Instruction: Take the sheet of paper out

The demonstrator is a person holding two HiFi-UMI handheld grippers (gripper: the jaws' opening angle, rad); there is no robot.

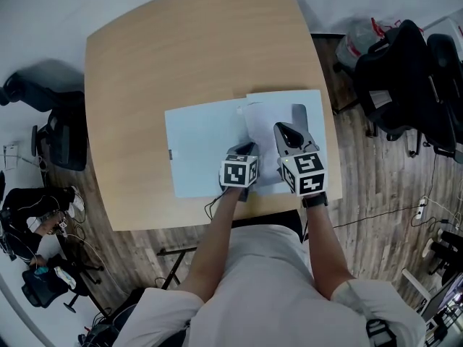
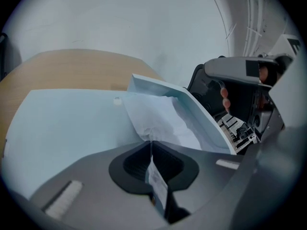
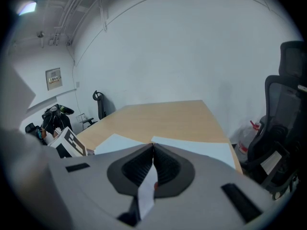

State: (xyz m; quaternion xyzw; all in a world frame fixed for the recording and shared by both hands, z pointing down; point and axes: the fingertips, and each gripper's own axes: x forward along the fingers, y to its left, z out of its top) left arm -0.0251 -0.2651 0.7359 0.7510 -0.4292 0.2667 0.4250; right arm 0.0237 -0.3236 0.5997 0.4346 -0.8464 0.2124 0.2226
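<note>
A pale blue folder (image 1: 195, 150) lies on the wooden table (image 1: 181, 49). Its top cover (image 1: 289, 103) is lifted at the right side. A white sheet of paper (image 1: 257, 125) shows between cover and bottom leaf. My left gripper (image 1: 246, 149) is shut on the sheet's near edge. In the left gripper view the paper (image 2: 158, 116) puckers where it enters the shut left gripper (image 2: 151, 143), under the raised cover (image 2: 201, 114). My right gripper (image 1: 286, 130) is shut on that cover's edge. The right gripper view shows the thin leaf (image 3: 201, 147) running into the shut right gripper (image 3: 153, 147).
Black office chairs stand to the right (image 1: 405, 78) and to the left (image 1: 65, 132) of the table. A plastic bag (image 1: 358, 38) lies on the floor at the back right. The folder sits close to the table's near edge (image 1: 217, 223).
</note>
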